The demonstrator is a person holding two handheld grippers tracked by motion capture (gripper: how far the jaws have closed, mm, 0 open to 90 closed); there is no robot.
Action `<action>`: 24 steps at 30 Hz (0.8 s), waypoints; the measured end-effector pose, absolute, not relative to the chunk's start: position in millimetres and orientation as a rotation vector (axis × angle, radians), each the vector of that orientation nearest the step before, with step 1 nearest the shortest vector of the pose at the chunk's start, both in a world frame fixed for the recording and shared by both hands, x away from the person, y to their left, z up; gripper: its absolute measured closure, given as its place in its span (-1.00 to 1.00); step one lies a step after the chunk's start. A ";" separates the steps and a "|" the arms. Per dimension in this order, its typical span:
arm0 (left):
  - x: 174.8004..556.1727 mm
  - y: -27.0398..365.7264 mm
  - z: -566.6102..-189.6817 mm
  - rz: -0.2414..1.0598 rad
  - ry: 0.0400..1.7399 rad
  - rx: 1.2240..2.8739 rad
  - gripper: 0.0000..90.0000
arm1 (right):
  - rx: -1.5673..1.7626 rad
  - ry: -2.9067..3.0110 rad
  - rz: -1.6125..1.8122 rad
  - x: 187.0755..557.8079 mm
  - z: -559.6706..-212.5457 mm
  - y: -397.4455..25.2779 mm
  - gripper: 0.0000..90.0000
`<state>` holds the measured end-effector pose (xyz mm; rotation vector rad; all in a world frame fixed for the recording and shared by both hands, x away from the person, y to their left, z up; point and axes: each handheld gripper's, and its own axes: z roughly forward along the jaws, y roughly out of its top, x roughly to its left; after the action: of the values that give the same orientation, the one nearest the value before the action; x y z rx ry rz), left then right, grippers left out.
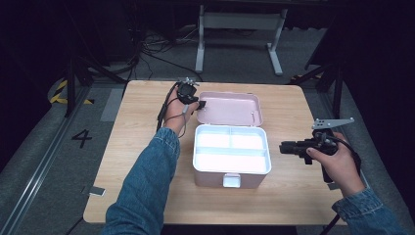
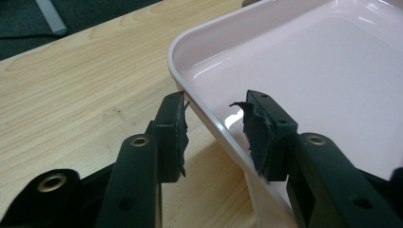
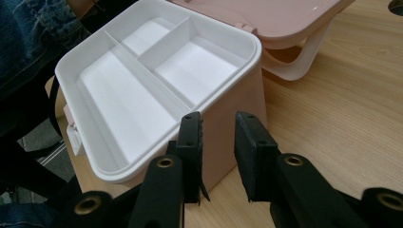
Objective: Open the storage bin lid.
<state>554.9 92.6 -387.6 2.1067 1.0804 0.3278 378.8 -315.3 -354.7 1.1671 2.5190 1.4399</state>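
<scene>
Left gripper: I see my left gripper [image 1: 195, 100] at the far left corner of the flipped-back pale pink plastic lid [image 1: 230, 108]. Its jaws stand apart, one on each side of the lid's rim, not pressing it.
Left gripper view: the lid's rounded rim [image 2: 209, 118] runs straight up between my two black jaws; the left pad [image 2: 179, 137] sits over bare wood, the right pad [image 2: 259, 137] over the lid's glossy inner face. The rubber on both pads looks frayed.
Right gripper: my right gripper [image 1: 288, 147] hangs just right of the pale pink rectangular storage box [image 1: 232, 155], pointing at its side wall, jaws parted and nothing between them.
Right gripper view: straight ahead of the jaws I get the box's near corner [image 3: 237, 114] and its white divided tray [image 3: 142, 90]: one long compartment and two shorter ones, all bare. A white carry handle [image 3: 304, 59] arcs from under the lid, beyond the box.
High view extras: a white latch [image 1: 231, 180] on the box's front, on the light wooden table [image 1: 137, 196]. Behind the table, a white metal frame leg [image 1: 200, 44] and dark cables [image 1: 156, 51] on the grey floor.
In the way: my blue denim sleeve [image 1: 147, 181] lies just left of the box.
</scene>
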 end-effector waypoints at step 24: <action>527.3 104.9 -356.5 0.345 1.008 2.020 -0.13 | 1.174 2.512 1.435 379.2 -356.7 -315.8 0.61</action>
<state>527.3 104.9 -356.5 2.0204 1.0079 0.3450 379.2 -315.8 -356.7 1.1737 2.5123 1.4349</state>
